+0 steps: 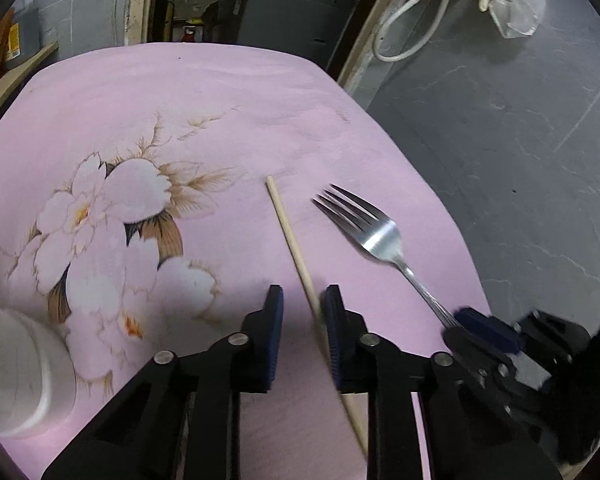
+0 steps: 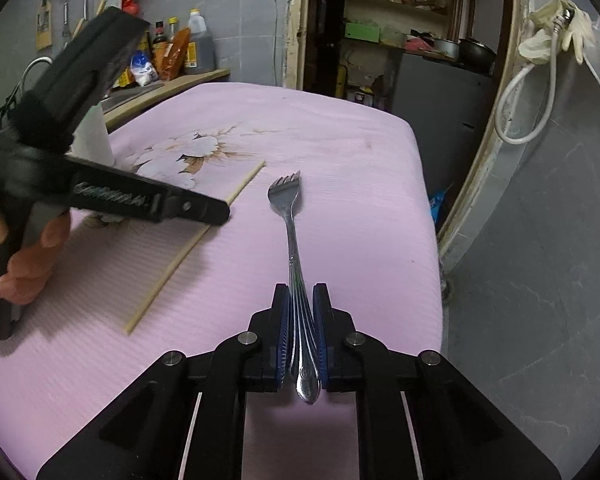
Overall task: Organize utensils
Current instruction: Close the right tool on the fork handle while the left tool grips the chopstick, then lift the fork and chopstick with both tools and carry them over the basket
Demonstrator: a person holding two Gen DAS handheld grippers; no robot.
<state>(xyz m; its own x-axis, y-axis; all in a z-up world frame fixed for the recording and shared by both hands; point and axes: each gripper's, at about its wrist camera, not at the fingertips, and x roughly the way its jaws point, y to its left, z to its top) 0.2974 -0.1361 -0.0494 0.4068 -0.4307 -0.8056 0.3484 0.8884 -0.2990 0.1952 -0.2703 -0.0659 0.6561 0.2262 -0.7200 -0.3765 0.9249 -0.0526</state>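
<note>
COUNT: one fork [image 2: 290, 216], one chopstick [image 1: 296, 252], one white cup [image 1: 24, 376] on pink bench cloth [image 1: 220, 100] | HIDDEN: cup cut off, chopstick's near end under linkage | LEFT: left gripper [image 1: 303, 304] jaws slightly apart, chopstick between, against one pad only | RIGHT: right gripper [image 2: 302, 308] jaws clamped on fork handle, tines pointing away

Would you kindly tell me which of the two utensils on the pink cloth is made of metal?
The fork, shiny silver with tines, lying to the right of the plain wooden chopstick; the right tool clamps its handle.
</note>
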